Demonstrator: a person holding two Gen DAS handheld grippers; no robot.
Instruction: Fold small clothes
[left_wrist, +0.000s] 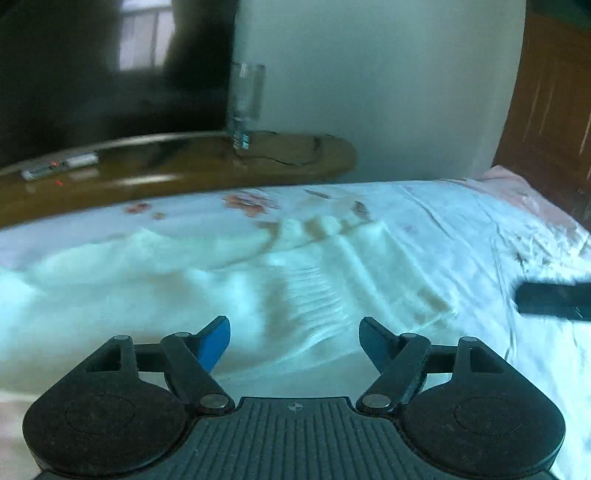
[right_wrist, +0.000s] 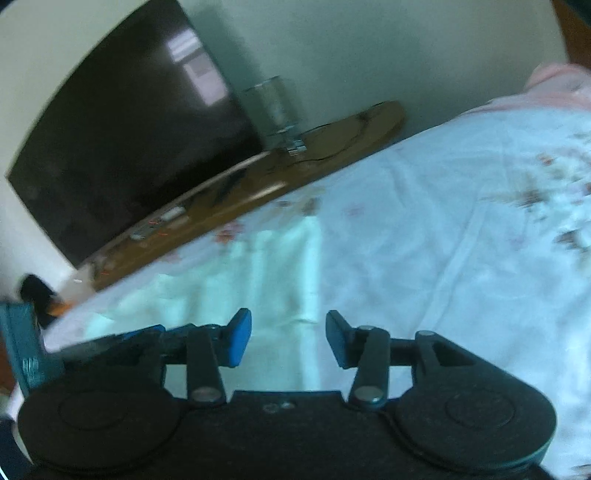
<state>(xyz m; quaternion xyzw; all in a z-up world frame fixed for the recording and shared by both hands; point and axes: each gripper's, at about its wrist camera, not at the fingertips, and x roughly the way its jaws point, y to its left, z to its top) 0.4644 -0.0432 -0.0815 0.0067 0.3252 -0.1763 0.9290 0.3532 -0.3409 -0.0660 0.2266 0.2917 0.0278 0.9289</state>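
A small white garment (left_wrist: 314, 280) with faint brownish stripes lies rumpled on the flowered bed sheet (left_wrist: 461, 229); the picture is blurred. My left gripper (left_wrist: 295, 341) hovers above its near edge, open, with nothing between its blue-padded fingers (left_wrist: 216, 345). In the right wrist view the same pale garment (right_wrist: 258, 273) lies flat with a straight right edge. My right gripper (right_wrist: 288, 338) stands open just over its near part, and the gap between the pads holds nothing. A dark shape (left_wrist: 550, 299) at the right edge of the left wrist view looks like part of the right gripper.
A wooden table (left_wrist: 177, 170) runs along the far side of the bed, bearing a dark TV screen (right_wrist: 122, 144), a clear bottle (left_wrist: 245, 103) and a small remote (left_wrist: 59, 166). A brown wooden door (left_wrist: 550, 110) and a pink cloth (right_wrist: 557, 85) lie far right.
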